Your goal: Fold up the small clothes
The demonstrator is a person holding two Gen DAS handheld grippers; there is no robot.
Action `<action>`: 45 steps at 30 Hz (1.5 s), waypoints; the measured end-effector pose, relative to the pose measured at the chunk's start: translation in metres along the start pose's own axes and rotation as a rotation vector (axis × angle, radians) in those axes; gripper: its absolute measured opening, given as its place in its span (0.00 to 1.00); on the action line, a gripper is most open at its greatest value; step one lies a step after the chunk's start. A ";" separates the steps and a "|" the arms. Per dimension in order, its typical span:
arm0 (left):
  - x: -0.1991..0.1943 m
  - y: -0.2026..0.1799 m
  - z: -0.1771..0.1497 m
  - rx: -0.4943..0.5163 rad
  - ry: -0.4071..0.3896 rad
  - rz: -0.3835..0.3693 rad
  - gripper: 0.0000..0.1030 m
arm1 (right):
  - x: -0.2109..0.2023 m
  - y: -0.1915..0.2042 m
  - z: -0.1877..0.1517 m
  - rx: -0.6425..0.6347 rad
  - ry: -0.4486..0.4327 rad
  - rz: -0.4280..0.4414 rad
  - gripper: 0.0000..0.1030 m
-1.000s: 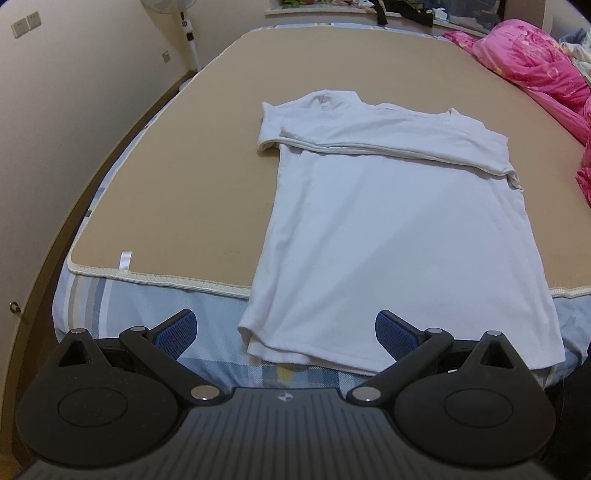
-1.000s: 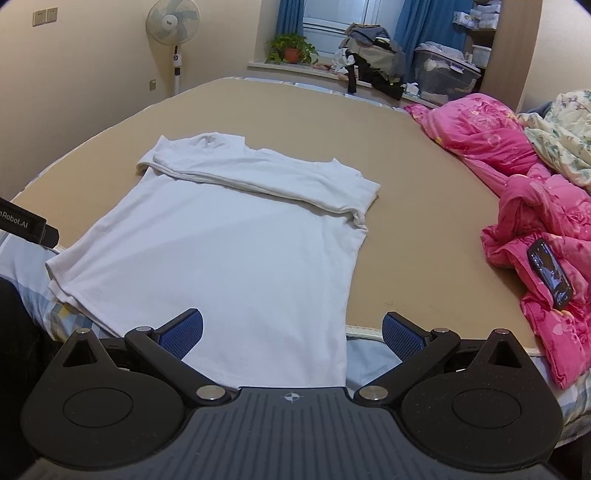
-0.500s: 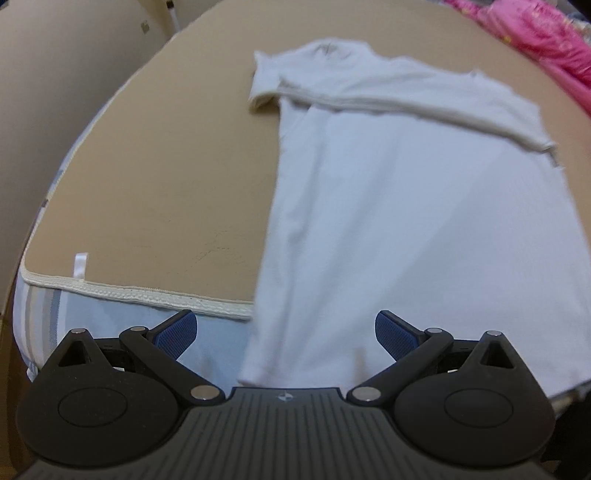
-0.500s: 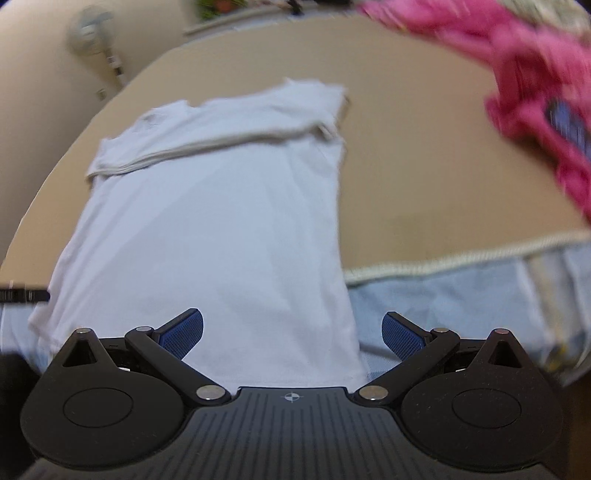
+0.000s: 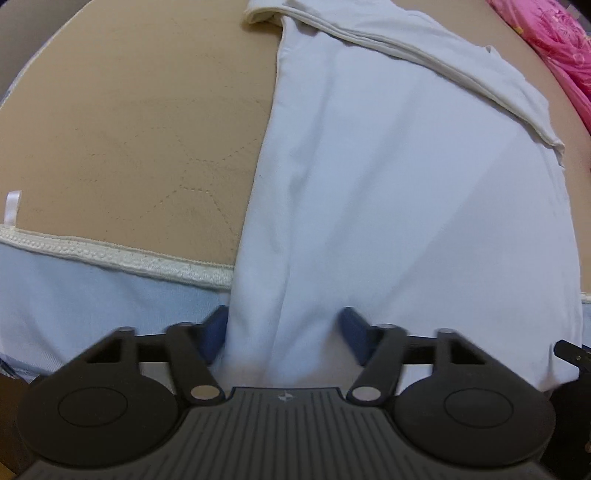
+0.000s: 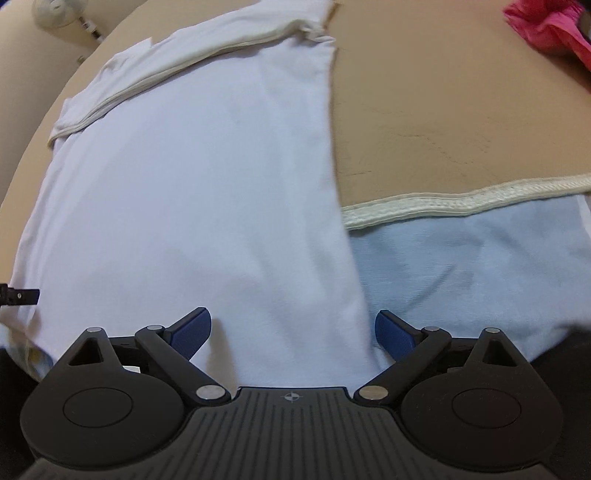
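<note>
A white T-shirt (image 5: 399,177) lies flat on the tan bed mat, its top part folded across the far end and its hem hanging over the near edge. My left gripper (image 5: 282,332) is open with the hem's left corner between its blue pads. In the right wrist view the shirt (image 6: 192,177) fills the left half. My right gripper (image 6: 293,330) is open with the hem's right corner between its pads. Neither gripper has closed on the cloth.
The tan mat (image 5: 129,129) ends in a cream trim (image 6: 461,201) above a light blue sheet (image 6: 480,258). A pink quilt (image 5: 554,48) lies at the far right, also showing in the right wrist view (image 6: 546,26). A fan (image 6: 59,13) stands by the wall.
Both grippers have moved down and forward to the shirt's hem at the bed's near edge. The left gripper's jaws have narrowed a little around the cloth.
</note>
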State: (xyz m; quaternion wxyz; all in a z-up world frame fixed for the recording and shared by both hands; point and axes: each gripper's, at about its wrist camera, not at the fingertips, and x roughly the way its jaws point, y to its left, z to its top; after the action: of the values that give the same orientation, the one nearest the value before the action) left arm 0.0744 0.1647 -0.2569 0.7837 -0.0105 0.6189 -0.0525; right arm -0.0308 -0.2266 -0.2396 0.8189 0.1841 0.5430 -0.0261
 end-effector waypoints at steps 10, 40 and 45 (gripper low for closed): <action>-0.053 -0.001 -0.008 0.041 -0.131 -0.020 0.06 | -0.052 -0.009 0.011 0.027 -0.085 0.045 0.04; -0.191 -0.022 -0.065 0.052 -0.291 -0.110 0.06 | -0.207 -0.020 0.018 0.043 -0.236 0.169 0.04; -0.175 -0.045 0.062 0.074 -0.352 -0.073 0.06 | -0.168 -0.001 0.147 -0.004 -0.305 0.154 0.04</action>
State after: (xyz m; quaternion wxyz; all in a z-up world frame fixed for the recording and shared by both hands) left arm 0.0917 0.1335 -0.0690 0.8773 -0.0132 0.4689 -0.1011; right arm 0.0301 -0.3024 -0.0385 0.8916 0.2176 0.3969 0.0103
